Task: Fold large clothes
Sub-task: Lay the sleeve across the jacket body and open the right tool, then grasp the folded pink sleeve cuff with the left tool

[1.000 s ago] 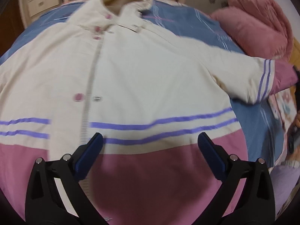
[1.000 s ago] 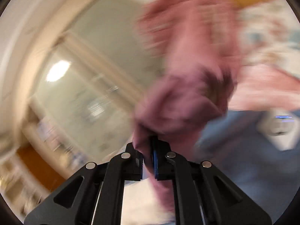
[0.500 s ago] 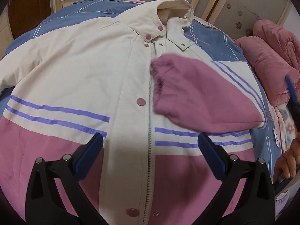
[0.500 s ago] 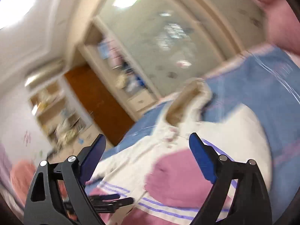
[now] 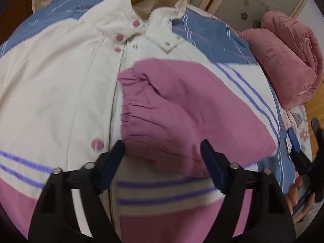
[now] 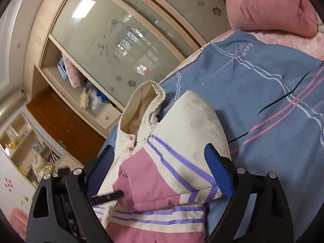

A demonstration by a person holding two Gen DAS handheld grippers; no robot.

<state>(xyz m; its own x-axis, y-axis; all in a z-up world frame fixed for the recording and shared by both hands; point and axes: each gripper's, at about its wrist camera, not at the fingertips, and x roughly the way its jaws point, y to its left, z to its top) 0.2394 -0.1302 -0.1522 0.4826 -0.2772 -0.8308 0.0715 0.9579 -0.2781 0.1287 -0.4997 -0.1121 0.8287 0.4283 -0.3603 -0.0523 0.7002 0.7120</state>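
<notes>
Lying flat on the blue bedspread (image 6: pixel 273 93), the jacket (image 5: pixel 60 93) has its pink sleeve (image 5: pixel 182 117) folded across its front, right under the left gripper (image 5: pixel 162 162), whose jaws have just been closing but grip nothing, while the right gripper (image 6: pixel 160 174) waits wide open at the jacket's side.

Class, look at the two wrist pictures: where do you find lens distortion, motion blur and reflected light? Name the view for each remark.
Left wrist view: fisheye bulges the jacket into a dome with dark corners; the purple stripes low in the frame are smeared, while the pink cuff is sharper. Right wrist view: straight wardrobe doors bow into curves; a ceiling light glares in their glass; the shelves at the left edge blur.
</notes>
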